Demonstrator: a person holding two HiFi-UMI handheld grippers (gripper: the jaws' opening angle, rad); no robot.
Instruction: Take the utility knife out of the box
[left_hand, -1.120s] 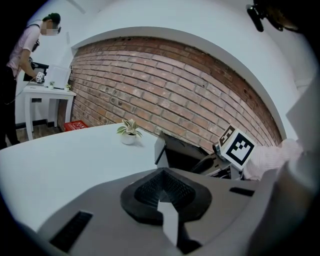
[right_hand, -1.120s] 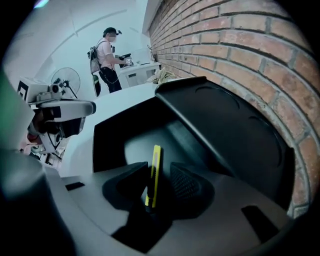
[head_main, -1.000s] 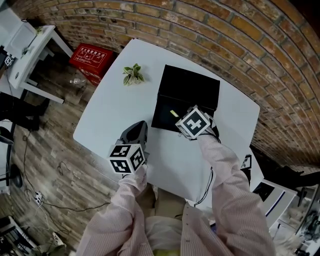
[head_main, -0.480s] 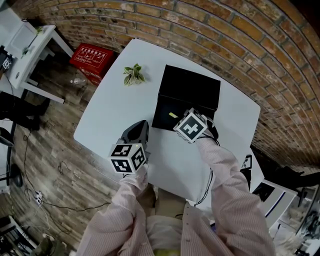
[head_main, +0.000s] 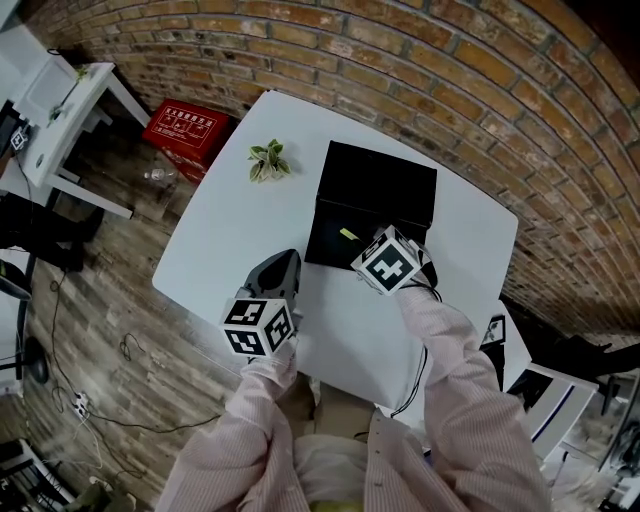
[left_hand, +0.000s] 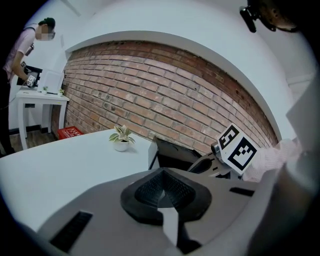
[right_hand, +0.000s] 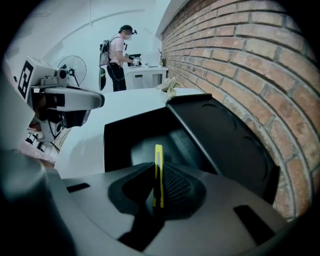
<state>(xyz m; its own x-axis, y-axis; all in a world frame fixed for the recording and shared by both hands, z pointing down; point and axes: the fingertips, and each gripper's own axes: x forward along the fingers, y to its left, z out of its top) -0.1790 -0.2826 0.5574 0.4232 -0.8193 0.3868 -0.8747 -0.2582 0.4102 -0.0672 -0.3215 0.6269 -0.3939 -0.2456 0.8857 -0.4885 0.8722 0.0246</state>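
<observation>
Since the earlier frame, the right gripper (head_main: 364, 245) has drawn its jaws in from wide apart until they clamp the utility knife (head_main: 349, 235); neither hand has shifted noticeably.

Head view: the right gripper reaches steeply down into the open black box (head_main: 328, 218) on the white table (head_main: 225, 225). The yellow end of the knife shows just beyond its marker cube, inside the box. The left gripper (head_main: 283, 266) hovers over the table just beside the box's near left corner. A small potted plant (head_main: 267, 160) stands well apart from the box, near the far edge of the table.

Left gripper view: the jaws are closed together with nothing between them. Beyond them lie the table, the plant, the box and the right gripper's cube, with a brick wall (left_hand: 175, 102) behind.

Right gripper view: the ribbed pads press on both flat sides of the knife, which stands on edge between them. Its tip points into the box interior, and the raised lid (right_hand: 230, 145) leans toward the wall.
</observation>
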